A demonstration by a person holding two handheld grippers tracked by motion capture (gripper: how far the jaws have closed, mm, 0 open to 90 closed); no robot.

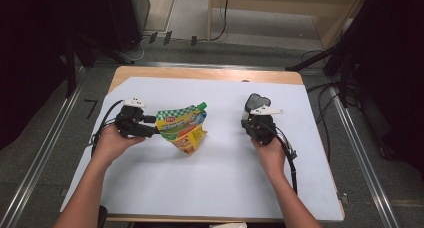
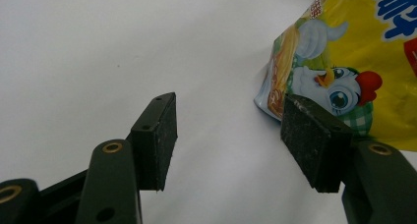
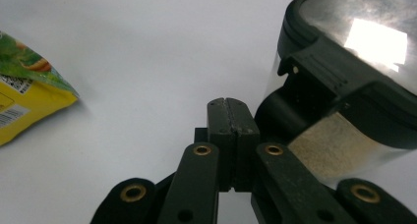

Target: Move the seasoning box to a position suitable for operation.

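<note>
A yellow and green spouted pouch (image 1: pixel 182 128) with a cartoon chicken lies on the white sheet (image 1: pixel 220 173), left of centre. My left gripper (image 1: pixel 154 126) is at its left edge, open. In the left gripper view, the pouch (image 2: pixel 354 52) lies beside the right jaw of the left gripper (image 2: pixel 231 121), with only bare sheet between the jaws. My right gripper (image 1: pixel 251 115) sits just below a dark-lidded clear container (image 1: pixel 257 101). Seen from the right gripper view, this gripper (image 3: pixel 230 106) is shut on nothing. The container (image 3: pixel 354 62), with beige powder inside, stands right beside it.
The white sheet covers a wooden table (image 1: pixel 200 73). Metal rails (image 1: pixel 357 153) run along both sides on the floor. Cables (image 1: pixel 142 43) lie on the floor beyond the far edge. A corner of the pouch (image 3: pixel 29 101) is at the left of the right gripper view.
</note>
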